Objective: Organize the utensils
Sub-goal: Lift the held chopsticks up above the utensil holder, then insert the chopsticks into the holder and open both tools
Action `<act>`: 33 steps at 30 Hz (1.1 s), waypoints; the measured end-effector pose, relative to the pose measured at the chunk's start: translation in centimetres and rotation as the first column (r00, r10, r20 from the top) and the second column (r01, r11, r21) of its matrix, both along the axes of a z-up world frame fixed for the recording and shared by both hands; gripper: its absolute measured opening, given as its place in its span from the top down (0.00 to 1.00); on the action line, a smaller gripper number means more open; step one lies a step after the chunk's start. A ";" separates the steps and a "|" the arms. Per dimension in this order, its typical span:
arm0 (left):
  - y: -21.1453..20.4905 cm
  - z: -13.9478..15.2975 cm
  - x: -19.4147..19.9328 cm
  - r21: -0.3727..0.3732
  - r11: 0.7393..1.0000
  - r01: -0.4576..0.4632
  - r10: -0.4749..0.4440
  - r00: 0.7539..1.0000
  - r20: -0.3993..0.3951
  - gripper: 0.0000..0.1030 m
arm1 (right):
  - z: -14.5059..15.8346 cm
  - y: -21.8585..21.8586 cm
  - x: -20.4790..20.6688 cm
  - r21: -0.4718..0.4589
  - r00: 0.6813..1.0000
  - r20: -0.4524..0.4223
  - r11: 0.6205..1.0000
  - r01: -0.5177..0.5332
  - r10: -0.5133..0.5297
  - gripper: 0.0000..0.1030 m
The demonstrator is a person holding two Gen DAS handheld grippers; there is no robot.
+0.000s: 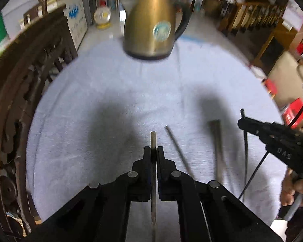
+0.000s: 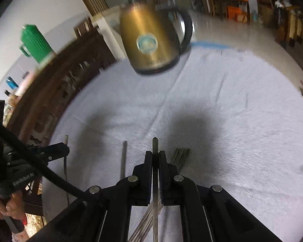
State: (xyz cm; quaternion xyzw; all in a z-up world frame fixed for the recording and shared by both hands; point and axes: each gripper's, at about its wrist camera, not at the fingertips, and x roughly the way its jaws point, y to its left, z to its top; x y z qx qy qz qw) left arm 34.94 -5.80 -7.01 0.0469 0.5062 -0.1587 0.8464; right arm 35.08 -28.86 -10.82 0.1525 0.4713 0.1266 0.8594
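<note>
Two chopsticks are in the air, one in each tool. The left gripper (image 1: 153,151) has its jaws pinched tight on a pale chopstick (image 1: 153,141), whose tip pokes out past the pads while the rest runs back under the tool. The right gripper (image 2: 155,155) has its jaws clamped the same way on a darker chopstick (image 2: 155,145).

More utensils lie on the grey cloth (image 1: 111,92) covering the desk, near its front edge. A loose chopstick (image 1: 176,147) rests on the cloth between the two tools, and a small bundle of chopsticks (image 1: 217,139) lies just beyond it, under and beside the right gripper. A brass-coloured kettle (image 1: 153,26) stands well apart at the far edge. No holder or tray for the utensils shows in either view, so where they should end up cannot be told.

The task looks to be at an early stage: two pieces lifted, the rest not yet gathered.

The main risk is the hold itself. Each stick is thin, smooth and gripped at a single point close to one end, so a quick swing could make it pivot between the pads or slide out onto the cloth. Both views are smeared with motion blur, which suggests fast movement, and that makes such a slip more likely. With both tools working close together, one trailing stick end could also knock the other tool or sweep the loose chopstick out of line.
</note>
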 end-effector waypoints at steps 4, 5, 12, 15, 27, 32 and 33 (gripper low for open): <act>1.0 3.4 -4.2 -0.055 0.998 0.018 -0.011 0.993 0.122 0.95 | 2.4 -1.3 -3.9 0.028 0.993 0.109 0.999 0.041 -0.044 0.94; 1.0 4.5 -5.0 -0.069 0.997 0.021 -0.011 0.990 0.143 0.95 | 2.9 -1.5 -5.0 0.038 0.988 0.141 0.998 0.056 -0.060 0.94; 2.0 9.4 -12.1 -0.132 0.991 0.035 0.011 0.944 0.329 0.95 | 7.7 -2.5 -12.8 0.080 0.930 0.340 0.989 0.123 -0.143 0.94; 2.4 10.9 -14.6 -0.159 0.987 0.038 0.027 0.921 0.389 0.95 | 10.1 -2.4 -16.3 0.100 0.889 0.421 0.983 0.153 -0.181 0.94; 4.2 16.6 -23.0 -0.280 0.952 0.125 0.049 0.839 0.543 0.95 | 17.0 -0.2 -27.6 0.216 0.735 0.632 0.967 0.136 -0.245 0.94; 5.0 17.5 -25.9 -0.343 0.925 0.164 0.061 0.826 0.560 0.95 | 16.9 1.3 -29.8 0.222 0.695 0.668 0.963 0.154 -0.265 0.94; 5.1 17.5 -26.4 -0.353 0.920 0.169 0.061 0.828 0.558 0.95 | 16.8 1.7 -30.0 0.207 0.688 0.677 0.964 0.166 -0.264 0.94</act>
